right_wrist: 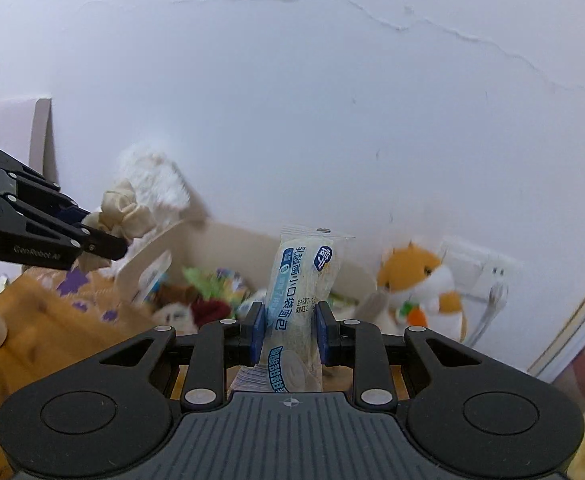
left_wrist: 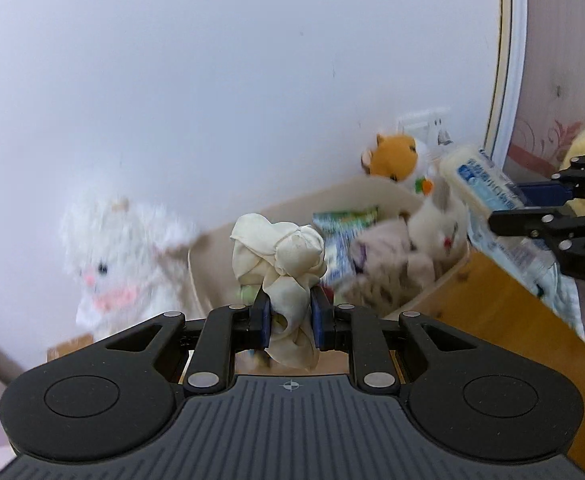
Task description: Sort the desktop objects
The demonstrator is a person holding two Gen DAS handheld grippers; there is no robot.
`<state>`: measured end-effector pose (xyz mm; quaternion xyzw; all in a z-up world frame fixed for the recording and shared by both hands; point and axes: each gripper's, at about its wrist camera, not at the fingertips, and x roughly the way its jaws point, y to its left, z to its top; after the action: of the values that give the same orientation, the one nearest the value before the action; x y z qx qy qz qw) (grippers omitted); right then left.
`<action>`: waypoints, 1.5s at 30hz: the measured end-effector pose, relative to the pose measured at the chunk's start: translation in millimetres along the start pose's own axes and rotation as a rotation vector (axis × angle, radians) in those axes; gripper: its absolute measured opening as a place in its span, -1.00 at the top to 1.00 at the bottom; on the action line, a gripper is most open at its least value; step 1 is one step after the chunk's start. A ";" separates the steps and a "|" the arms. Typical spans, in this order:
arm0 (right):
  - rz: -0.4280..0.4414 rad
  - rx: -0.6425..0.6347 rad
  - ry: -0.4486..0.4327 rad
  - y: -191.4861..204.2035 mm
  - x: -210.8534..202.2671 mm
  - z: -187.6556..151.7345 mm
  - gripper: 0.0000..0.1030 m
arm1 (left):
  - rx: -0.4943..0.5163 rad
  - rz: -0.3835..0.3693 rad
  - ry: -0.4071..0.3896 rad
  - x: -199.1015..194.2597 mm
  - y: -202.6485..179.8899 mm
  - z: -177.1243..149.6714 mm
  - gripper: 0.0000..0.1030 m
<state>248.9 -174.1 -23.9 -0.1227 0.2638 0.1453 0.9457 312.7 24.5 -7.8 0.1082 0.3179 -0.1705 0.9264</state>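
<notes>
My left gripper (left_wrist: 289, 312) is shut on a knotted cream cloth (left_wrist: 280, 256), held up in front of an open cardboard box (left_wrist: 444, 284). My right gripper (right_wrist: 288, 324) is shut on a wrapped bread packet (right_wrist: 300, 280) with blue print, standing upright between the pads. In the left wrist view the right gripper (left_wrist: 504, 216) comes in from the right with the packet (left_wrist: 480, 180) above the box. In the right wrist view the left gripper (right_wrist: 108, 240) comes in from the left with the cloth (right_wrist: 124, 212).
The box holds several snack packets (left_wrist: 344, 236) and soft toys (left_wrist: 436, 224). An orange hamster plush (right_wrist: 420, 280) sits by a wall socket (right_wrist: 480, 268). A white fluffy plush (left_wrist: 116, 264) stands left of the box against the white wall. The desk is wooden (left_wrist: 504, 320).
</notes>
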 end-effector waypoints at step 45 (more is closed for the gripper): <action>-0.035 0.245 0.259 5.9 75.7 11.1 -0.87 | -0.131 0.112 0.178 62.0 8.1 -3.1 -0.51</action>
<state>314.0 -149.3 -56.0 -0.0286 0.3968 0.0784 0.9141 360.0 17.6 -48.2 0.0798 0.4028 -0.0870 0.9076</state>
